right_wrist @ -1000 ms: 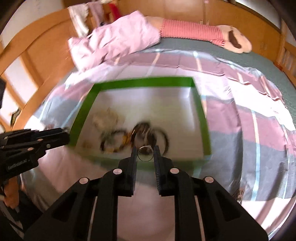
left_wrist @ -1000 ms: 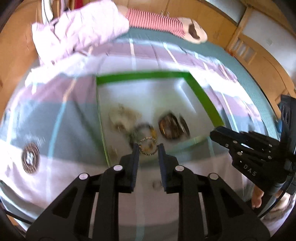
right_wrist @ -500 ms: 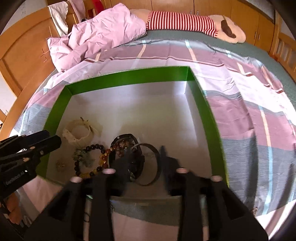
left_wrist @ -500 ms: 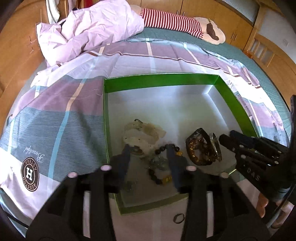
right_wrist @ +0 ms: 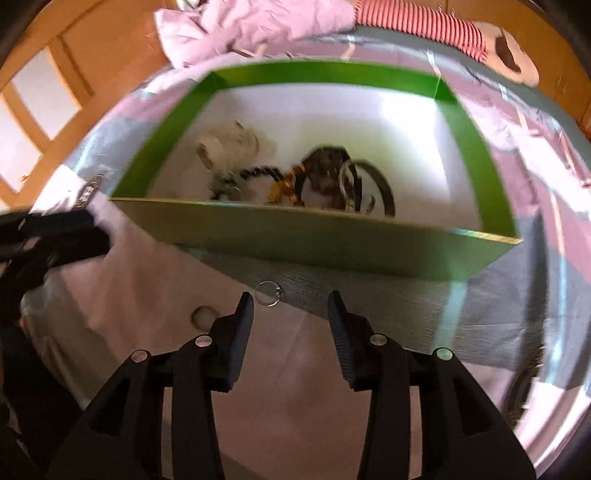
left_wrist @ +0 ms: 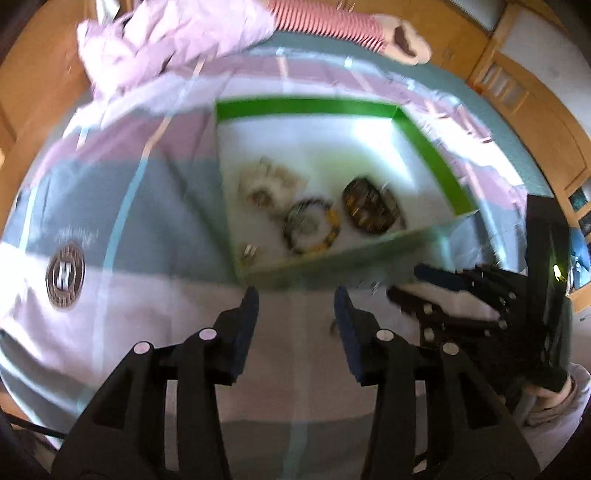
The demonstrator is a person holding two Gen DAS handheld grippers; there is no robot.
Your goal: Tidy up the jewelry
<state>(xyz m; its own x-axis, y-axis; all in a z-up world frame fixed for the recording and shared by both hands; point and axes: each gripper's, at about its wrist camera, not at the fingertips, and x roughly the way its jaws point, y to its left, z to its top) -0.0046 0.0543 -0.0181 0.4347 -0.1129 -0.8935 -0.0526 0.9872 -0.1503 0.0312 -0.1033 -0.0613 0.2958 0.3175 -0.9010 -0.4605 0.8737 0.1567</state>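
A green-walled box (left_wrist: 306,107) (right_wrist: 325,74) sits on the bed and holds several bracelets: a pale one (right_wrist: 225,142), a dark beaded one (left_wrist: 312,230) (right_wrist: 258,173) and dark bangles (left_wrist: 367,206) (right_wrist: 369,184). My left gripper (left_wrist: 295,306) is open and empty, just before the box's near wall. My right gripper (right_wrist: 290,308) is open and empty, low over the bedspread. A small silver ring (right_wrist: 269,293) lies on the bedspread just ahead of its left finger. A small pale round piece (right_wrist: 202,314) lies to the ring's left.
The striped bedspread (left_wrist: 122,206) has a round logo patch (left_wrist: 65,275). A pink quilt (left_wrist: 173,33) and a striped plush (left_wrist: 332,22) lie at the bed's far end. Wooden furniture surrounds the bed. Each gripper appears at the other view's edge (left_wrist: 480,306) (right_wrist: 48,240).
Both grippers held rings over the box a second ago, then opened and let them go. They have drawn back to the near side of the box and dropped lower over the bedspread.
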